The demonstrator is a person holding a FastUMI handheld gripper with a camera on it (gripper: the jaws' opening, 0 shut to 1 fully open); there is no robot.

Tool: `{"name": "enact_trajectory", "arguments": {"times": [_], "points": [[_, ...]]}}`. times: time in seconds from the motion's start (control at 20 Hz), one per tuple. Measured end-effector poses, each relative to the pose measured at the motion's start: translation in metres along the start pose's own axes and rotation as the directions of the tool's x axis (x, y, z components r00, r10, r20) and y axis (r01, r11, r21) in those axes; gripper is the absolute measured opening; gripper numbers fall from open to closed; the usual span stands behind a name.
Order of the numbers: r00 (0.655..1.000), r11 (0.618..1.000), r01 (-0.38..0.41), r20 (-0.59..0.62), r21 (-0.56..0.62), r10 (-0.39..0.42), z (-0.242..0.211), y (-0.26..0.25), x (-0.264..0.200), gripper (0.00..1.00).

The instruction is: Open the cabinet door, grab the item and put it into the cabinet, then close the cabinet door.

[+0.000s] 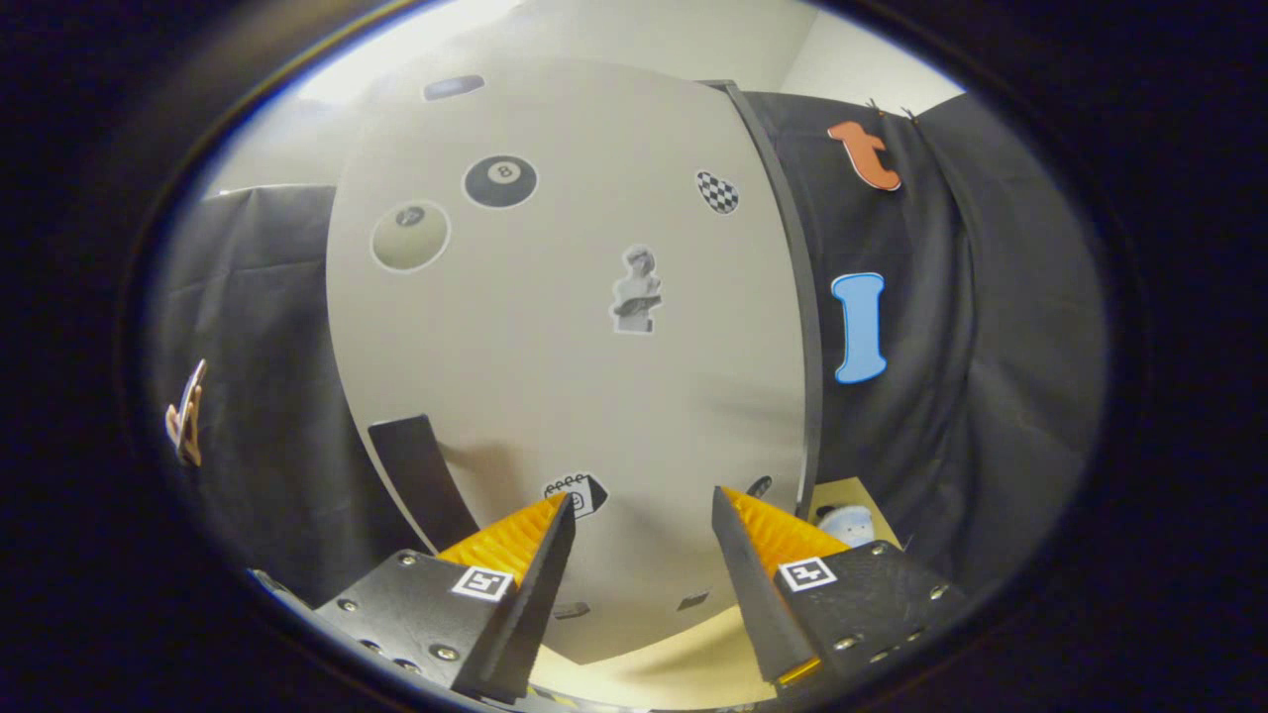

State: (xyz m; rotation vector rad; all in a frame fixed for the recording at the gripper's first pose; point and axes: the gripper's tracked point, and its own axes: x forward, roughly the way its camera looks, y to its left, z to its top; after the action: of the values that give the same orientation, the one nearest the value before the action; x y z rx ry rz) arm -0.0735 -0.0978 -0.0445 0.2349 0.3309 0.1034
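Black cloth (921, 436) drapes the booth behind a pale grey cabinet (555, 396), whose door faces the camera, seemingly shut, and carries stickers (an eight ball (500, 181), a small bust (636, 289), a checkered patch (718, 191)). A dark handle (421, 477) sits low on the door, beside the left finger. The gripper (642, 510) hovers just before the door, fingers spread and empty. A small white-and-blue item (848, 522) lies on the yellowish table (684, 663), beyond the right finger.
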Motion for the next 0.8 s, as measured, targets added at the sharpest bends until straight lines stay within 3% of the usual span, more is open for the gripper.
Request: {"name": "enact_trajectory", "arguments": {"times": [0.3,0.45,0.8], "points": [[0.999,0.999,-0.04,0.023,0.001,0.04,0.011,0.016,0.025,0.84],[0.998,0.999,-0.052,0.03,0.0,0.052,0.012,0.024,0.034,0.95],[0.996,0.996,-0.088,0.029,-0.001,0.088,0.013,0.039,0.058,0.99]]}}
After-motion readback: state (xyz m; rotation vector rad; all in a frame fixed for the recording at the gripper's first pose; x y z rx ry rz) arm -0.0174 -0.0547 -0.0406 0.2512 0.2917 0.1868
